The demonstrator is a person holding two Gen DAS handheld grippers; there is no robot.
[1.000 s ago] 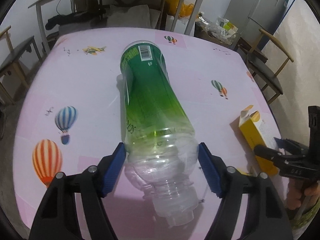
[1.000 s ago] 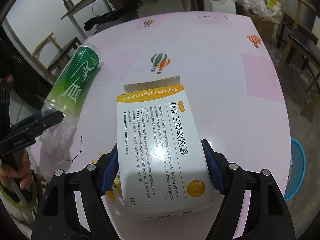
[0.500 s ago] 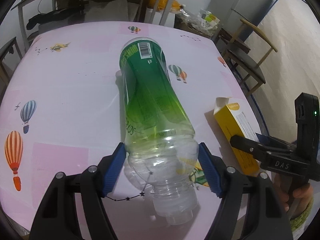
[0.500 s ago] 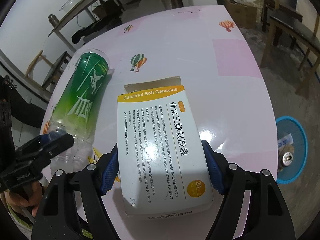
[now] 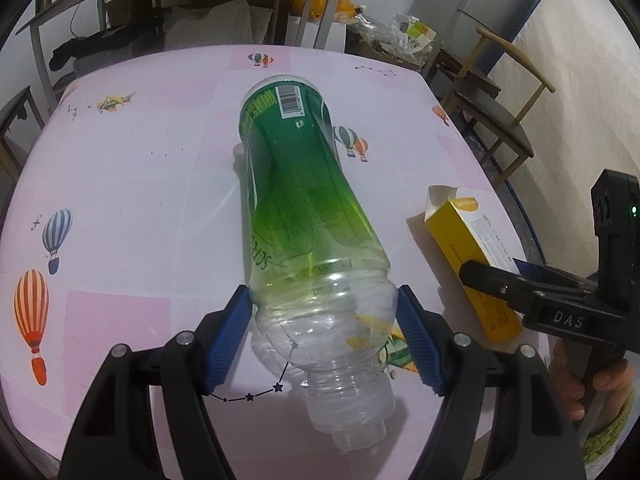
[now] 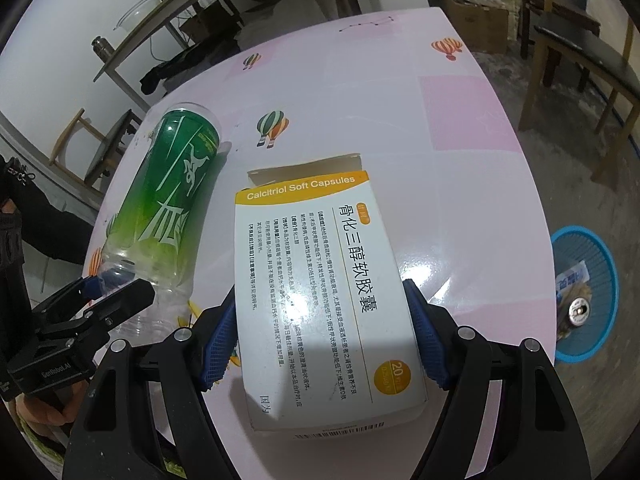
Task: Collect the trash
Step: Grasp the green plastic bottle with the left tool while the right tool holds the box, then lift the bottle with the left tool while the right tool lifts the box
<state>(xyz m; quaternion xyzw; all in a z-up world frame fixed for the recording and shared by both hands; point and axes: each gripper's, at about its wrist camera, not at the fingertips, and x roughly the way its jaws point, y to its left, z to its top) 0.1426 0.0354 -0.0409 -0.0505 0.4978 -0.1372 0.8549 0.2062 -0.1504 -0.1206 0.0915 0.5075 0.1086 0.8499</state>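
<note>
My left tool (image 5: 322, 336) is clenched on the clear shoulder of the green plastic bottle (image 5: 304, 216), which lies along the tool's line with its neck toward the camera and its base pointing across the pink surface (image 5: 140, 184). My right tool (image 6: 320, 340) grips the white-and-yellow capsule box (image 6: 324, 280) by its long sides — open flap at the far end — near the surface's right edge, just beside the bottle. Off that edge, on the floor, stands a blue basket (image 6: 600, 264) with some scraps in it.
</note>
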